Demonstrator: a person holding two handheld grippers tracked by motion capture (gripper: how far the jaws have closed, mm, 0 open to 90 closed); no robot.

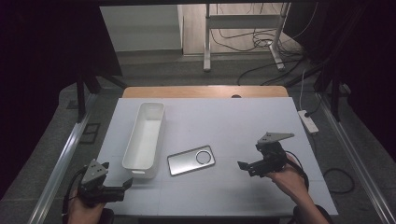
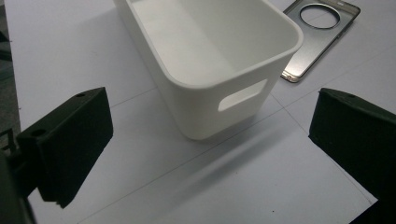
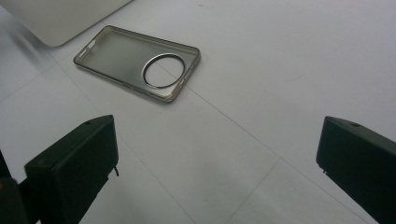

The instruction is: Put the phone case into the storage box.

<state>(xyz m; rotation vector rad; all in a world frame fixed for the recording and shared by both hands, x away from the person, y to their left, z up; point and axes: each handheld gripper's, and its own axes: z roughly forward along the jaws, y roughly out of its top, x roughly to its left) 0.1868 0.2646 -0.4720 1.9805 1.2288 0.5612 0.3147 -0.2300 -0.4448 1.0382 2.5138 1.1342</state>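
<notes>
A white bin [image 1: 144, 135] lies left of centre on the table [image 1: 233, 126], with a phone case [image 1: 191, 160] just beside it at centre. The left tool [image 1: 117, 184], lower left, and right tool [image 1: 249, 164], lower right, both hover with jaws apart, empty.

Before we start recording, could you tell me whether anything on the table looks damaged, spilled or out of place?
Nothing stands out. The white bin sits upright and empty, the phone case lies flat beside it, apart from it and slightly askew, and both look intact. No spills show on the table.
</notes>
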